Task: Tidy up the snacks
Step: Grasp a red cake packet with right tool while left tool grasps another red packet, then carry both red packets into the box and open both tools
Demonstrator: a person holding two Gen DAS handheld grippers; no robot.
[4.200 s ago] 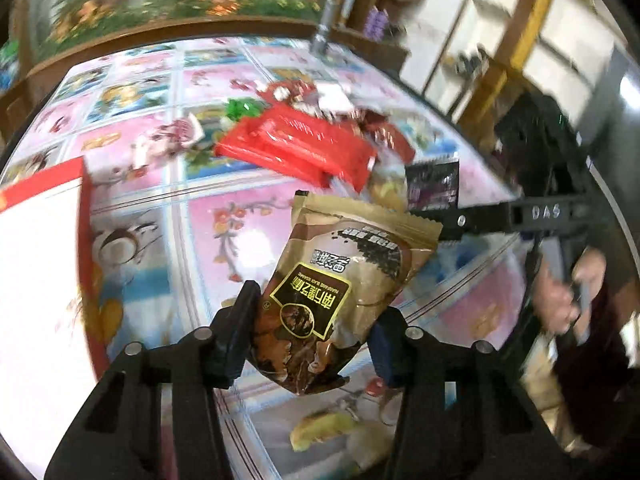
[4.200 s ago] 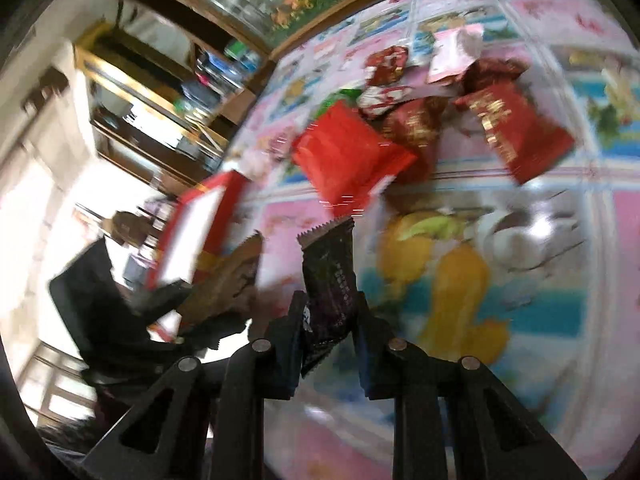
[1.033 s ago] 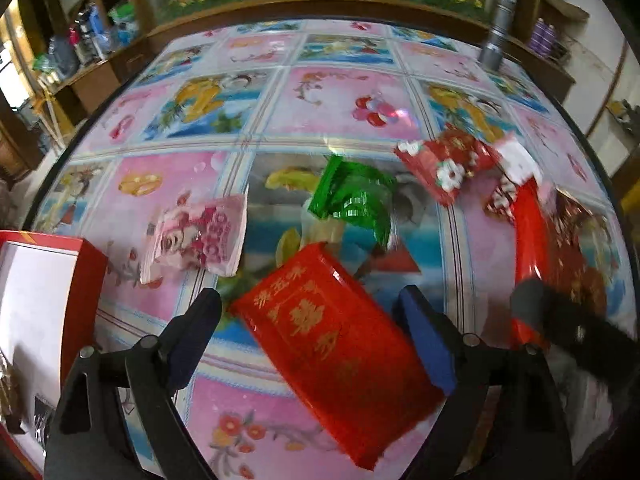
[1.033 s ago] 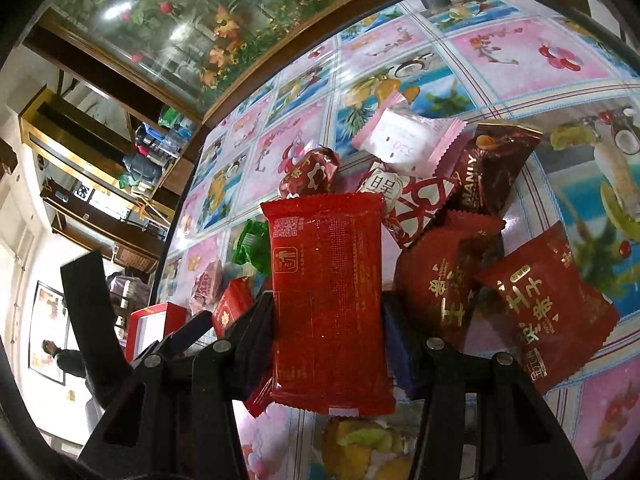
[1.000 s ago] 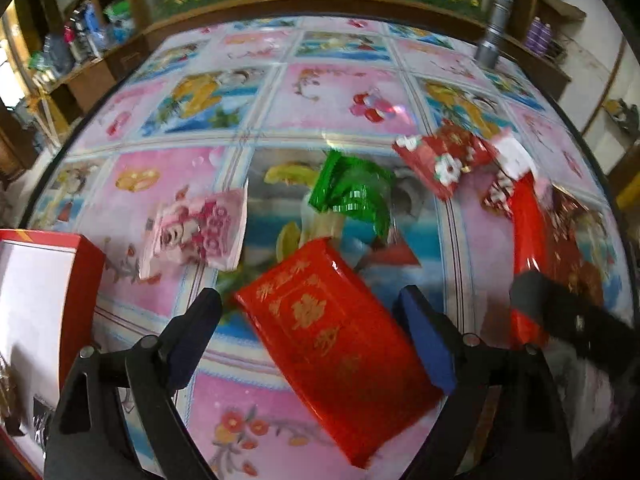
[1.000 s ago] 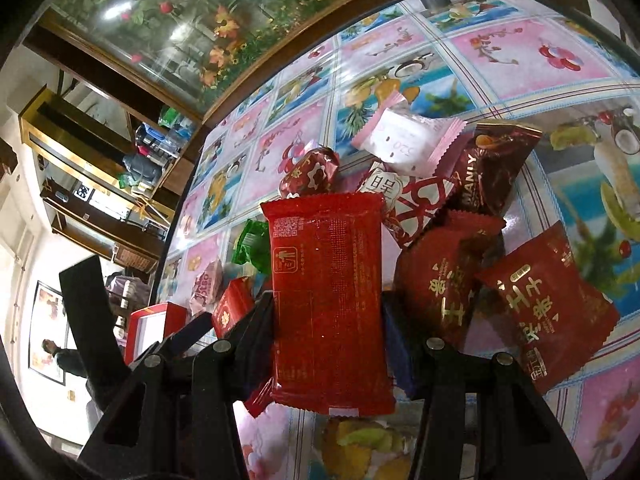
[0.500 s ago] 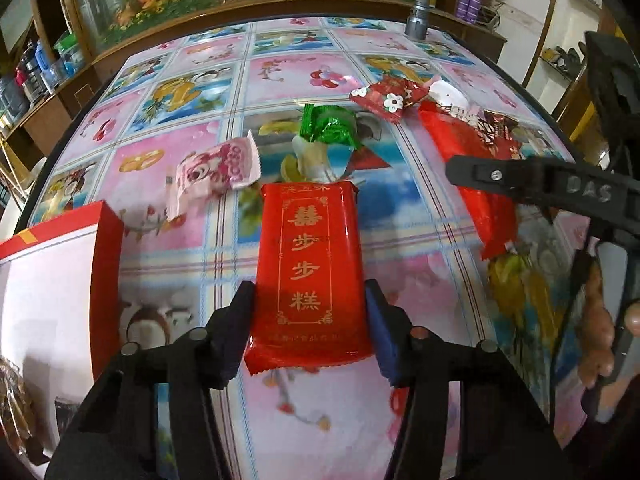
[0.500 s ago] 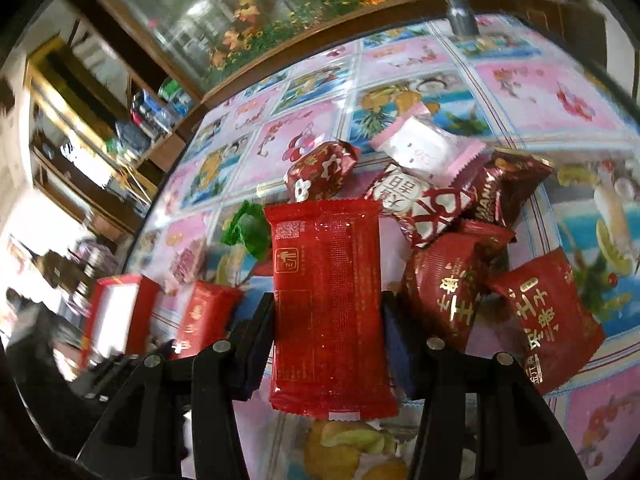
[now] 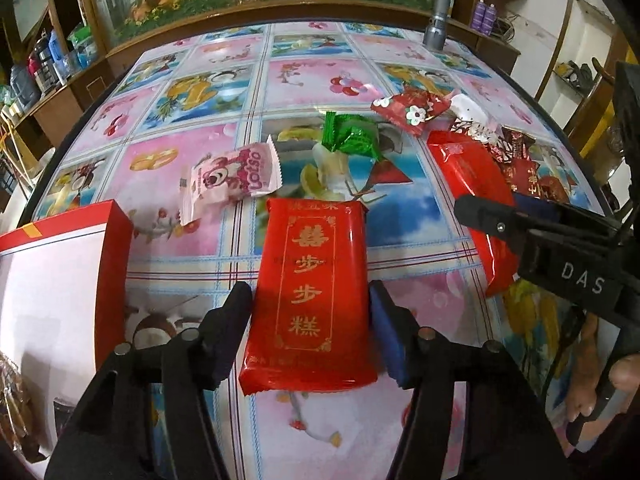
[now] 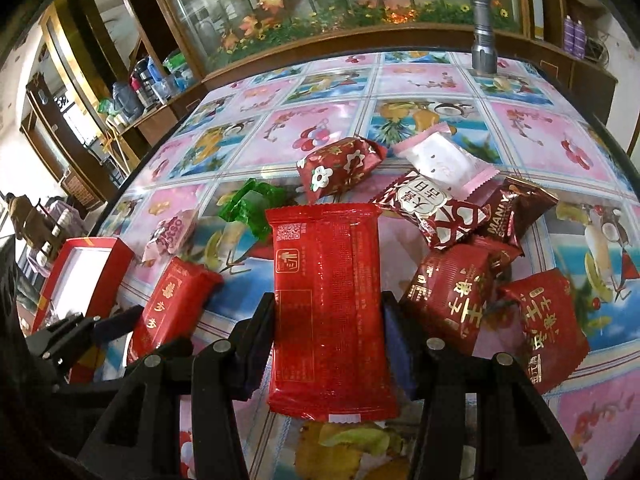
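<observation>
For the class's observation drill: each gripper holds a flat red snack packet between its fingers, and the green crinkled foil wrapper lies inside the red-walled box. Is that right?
One detail is wrong. The green crinkled foil wrapper lies on the patterned tablecloth, well away from the red-walled box, as the left wrist view shows. The left gripper and right gripper do each hold a flat red snack packet.
</observation>
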